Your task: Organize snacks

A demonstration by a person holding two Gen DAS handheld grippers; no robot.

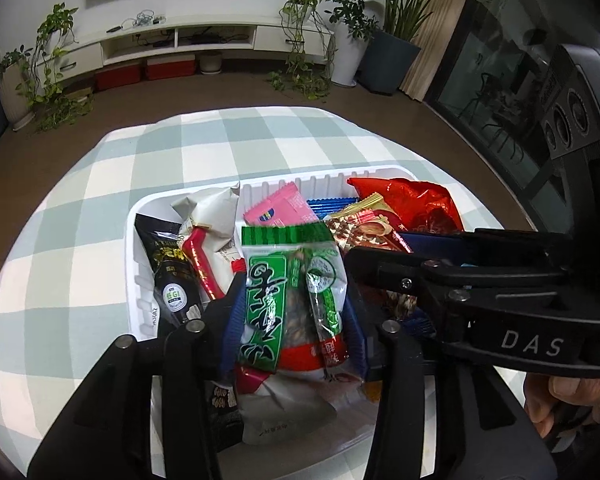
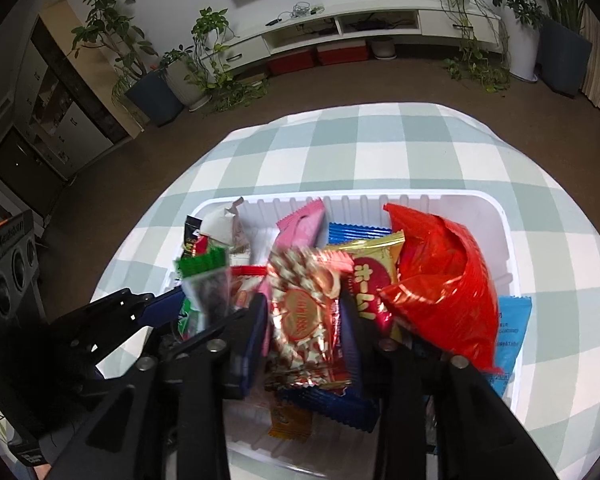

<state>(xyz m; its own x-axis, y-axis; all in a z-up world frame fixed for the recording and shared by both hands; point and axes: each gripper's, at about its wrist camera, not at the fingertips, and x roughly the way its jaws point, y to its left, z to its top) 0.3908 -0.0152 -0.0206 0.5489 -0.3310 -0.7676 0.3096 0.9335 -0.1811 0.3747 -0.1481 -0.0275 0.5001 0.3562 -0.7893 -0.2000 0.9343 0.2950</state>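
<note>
A white tray point(image 1: 134, 276) on the checked table holds several snack packs. My left gripper point(image 1: 294, 312) is shut on a green and clear nut pack point(image 1: 292, 292), held above the tray's near left part. My right gripper point(image 2: 304, 320) is shut on a red, white and gold foil pack point(image 2: 304, 308), held above the tray point(image 2: 504, 232). The right gripper also shows in the left wrist view point(image 1: 384, 256), reaching in from the right. The left gripper shows at the left in the right wrist view point(image 2: 168, 304), with the green pack point(image 2: 208, 280) blurred.
In the tray lie a black pack point(image 1: 172, 272), a white bag point(image 1: 216, 212), a pink pack point(image 1: 280, 208), a blue pack point(image 2: 356, 232), a big red bag point(image 2: 444, 288) and a light blue pack point(image 2: 512, 320). Checked cloth point(image 1: 220, 144) surrounds the tray. Floor, plants and a TV cabinet lie beyond.
</note>
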